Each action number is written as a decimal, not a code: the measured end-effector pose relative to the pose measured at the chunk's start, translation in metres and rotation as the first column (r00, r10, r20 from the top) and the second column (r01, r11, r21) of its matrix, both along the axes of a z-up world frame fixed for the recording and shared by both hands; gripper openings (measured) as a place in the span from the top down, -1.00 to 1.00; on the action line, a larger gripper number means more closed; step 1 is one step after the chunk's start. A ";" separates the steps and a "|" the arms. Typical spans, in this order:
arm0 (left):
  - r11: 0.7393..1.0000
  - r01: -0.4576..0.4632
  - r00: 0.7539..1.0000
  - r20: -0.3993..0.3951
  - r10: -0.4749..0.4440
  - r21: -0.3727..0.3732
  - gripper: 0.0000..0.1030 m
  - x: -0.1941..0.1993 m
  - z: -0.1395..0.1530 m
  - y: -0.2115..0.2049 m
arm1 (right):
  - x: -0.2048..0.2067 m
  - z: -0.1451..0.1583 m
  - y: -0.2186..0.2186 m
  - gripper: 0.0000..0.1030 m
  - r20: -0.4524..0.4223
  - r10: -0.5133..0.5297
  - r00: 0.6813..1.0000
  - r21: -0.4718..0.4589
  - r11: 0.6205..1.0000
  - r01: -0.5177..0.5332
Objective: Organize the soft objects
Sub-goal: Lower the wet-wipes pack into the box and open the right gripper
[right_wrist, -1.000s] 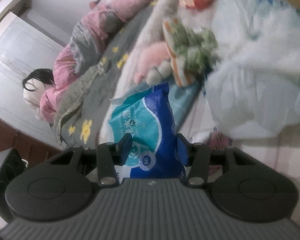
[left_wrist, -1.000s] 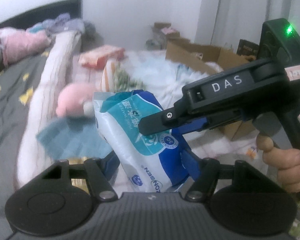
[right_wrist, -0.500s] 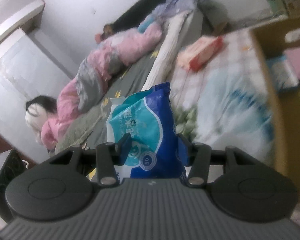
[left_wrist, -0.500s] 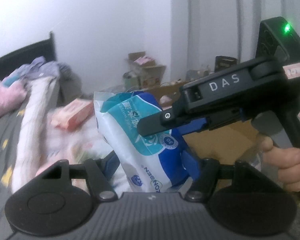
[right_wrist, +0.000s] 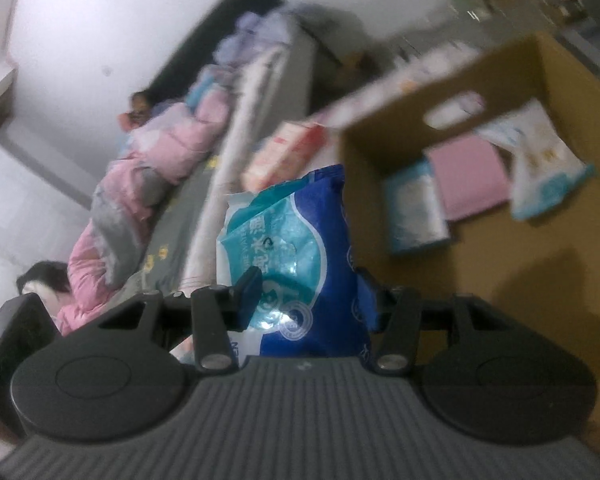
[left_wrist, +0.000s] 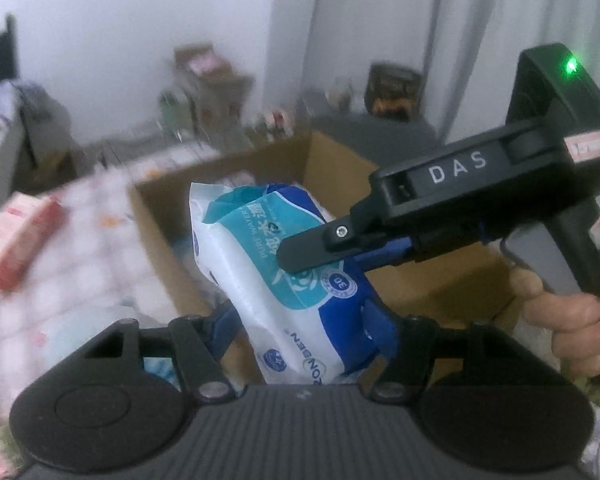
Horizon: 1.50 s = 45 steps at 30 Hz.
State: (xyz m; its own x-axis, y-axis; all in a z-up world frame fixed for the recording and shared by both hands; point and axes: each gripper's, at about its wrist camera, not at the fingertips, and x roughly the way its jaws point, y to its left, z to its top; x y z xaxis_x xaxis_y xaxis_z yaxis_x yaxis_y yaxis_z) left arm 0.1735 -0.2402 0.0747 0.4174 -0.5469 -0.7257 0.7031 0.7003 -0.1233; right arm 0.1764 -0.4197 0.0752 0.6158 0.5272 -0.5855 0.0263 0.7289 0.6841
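Observation:
A blue, teal and white pack of wet wipes (left_wrist: 268,264) hangs in the air, gripped from two sides. My left gripper (left_wrist: 300,320) is shut on its lower part, a blue finger pressing each side. My right gripper (left_wrist: 320,252) reaches in from the right and is shut on the pack's middle; a hand (left_wrist: 572,320) holds its grip. In the right wrist view the same pack (right_wrist: 300,232) stands upright in my right gripper (right_wrist: 308,292). An open cardboard box (right_wrist: 364,128) lies just beyond and to the right of the pack.
Inside the box lie a pink flat item (right_wrist: 468,176) and two white-blue packs (right_wrist: 416,208). A red-pink tissue pack (right_wrist: 284,152) rests on the checked bedding left of the box. Pink quilts (right_wrist: 160,152) cover the bed farther left. Cluttered shelves stand behind the box (left_wrist: 332,160).
Both grippers have carried the wipes pack to the right, away from the bed's plush toy and plastic bags, to the front of the open cardboard box. Neither grip has changed.

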 end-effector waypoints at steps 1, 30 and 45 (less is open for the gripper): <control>1.000 0.007 1.000 -0.025 -0.006 0.013 -0.33 0.007 -0.008 -0.006 | 0.007 -0.011 -0.010 0.03 -0.034 -0.005 0.999 0.012 1.000 0.005; 0.993 -0.109 0.994 -0.019 0.108 -0.037 -0.56 -0.018 -0.008 0.077 | 0.072 -0.151 0.001 0.11 -0.333 0.015 0.943 -0.084 0.995 -0.045; 0.968 -0.251 0.968 0.029 0.251 0.003 -0.69 -0.057 -0.042 0.154 | 0.042 -0.125 0.008 0.07 -0.312 -0.014 0.950 -0.146 0.989 -0.033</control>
